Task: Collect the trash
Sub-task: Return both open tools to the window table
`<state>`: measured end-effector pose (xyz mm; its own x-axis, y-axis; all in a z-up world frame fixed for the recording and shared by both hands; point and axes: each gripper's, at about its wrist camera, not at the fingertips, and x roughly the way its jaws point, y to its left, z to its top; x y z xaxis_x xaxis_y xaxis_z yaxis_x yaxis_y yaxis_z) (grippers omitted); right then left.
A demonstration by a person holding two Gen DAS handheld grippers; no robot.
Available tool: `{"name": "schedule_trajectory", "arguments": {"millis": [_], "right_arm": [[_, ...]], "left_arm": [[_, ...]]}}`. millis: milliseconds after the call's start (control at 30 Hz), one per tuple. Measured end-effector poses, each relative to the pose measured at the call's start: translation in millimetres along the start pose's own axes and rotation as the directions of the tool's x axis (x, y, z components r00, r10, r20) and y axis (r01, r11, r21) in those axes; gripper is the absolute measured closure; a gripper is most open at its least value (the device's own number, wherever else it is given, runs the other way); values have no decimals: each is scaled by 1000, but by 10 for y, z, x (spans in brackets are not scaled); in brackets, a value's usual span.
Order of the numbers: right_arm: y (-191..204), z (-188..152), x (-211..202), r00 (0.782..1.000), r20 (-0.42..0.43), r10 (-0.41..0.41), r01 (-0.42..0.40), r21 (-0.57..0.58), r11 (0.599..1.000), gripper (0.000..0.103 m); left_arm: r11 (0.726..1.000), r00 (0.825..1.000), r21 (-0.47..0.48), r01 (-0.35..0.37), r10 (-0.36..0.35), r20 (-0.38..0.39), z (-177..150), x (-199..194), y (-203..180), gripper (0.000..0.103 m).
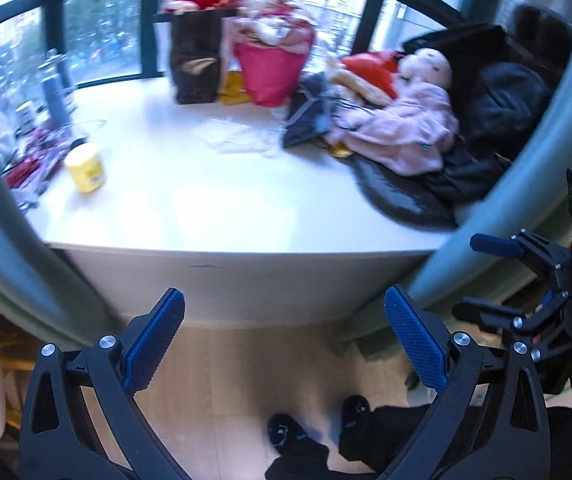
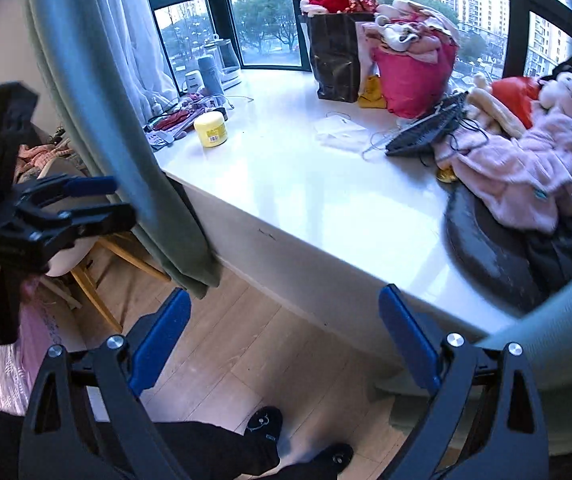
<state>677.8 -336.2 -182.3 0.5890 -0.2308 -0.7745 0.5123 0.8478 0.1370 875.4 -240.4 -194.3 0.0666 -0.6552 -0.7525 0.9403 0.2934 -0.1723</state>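
Observation:
A crumpled white plastic wrapper (image 1: 238,138) (image 2: 340,132) lies in the middle of the white window ledge (image 1: 226,208) (image 2: 306,192). A yellow jar (image 1: 85,168) (image 2: 211,129) stands at the ledge's left end. My left gripper (image 1: 284,308) is open and empty, held over the floor below the ledge's front edge. My right gripper (image 2: 286,308) is likewise open and empty, short of the ledge. Each shows in the other's view, the right gripper (image 1: 482,276) at the right edge and the left gripper (image 2: 114,200) at the left.
A brown paper bag (image 2: 336,56) and a pink bag of clothes (image 2: 414,76) stand by the window. A black keyboard (image 2: 422,130), a plush doll (image 2: 526,160) and dark clothing crowd the right. Green curtains (image 2: 126,140) hang on both sides. A person's slippered feet (image 2: 264,420) stand on the wood floor.

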Motion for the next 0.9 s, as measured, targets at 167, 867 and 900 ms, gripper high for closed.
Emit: {"name": "schedule_trajectory", "arguments": {"millis": [167,867,900], "right_arm": [[18,308,193,1000,16,21,-21,5,1000,11],[-1059,1678,1500,999,0,38,-38,83,996,11],[-1103,1729,1547,999,-2,44,-44,90,995,11]], "left_arm": [[999,1000,-49,-19,19,-5,49,29,311,6],[998,993,-48,-30,24,-117,1585,1430,824,6],[998,993,-46,-30,24,-119,1642,1474,836,6]]}}
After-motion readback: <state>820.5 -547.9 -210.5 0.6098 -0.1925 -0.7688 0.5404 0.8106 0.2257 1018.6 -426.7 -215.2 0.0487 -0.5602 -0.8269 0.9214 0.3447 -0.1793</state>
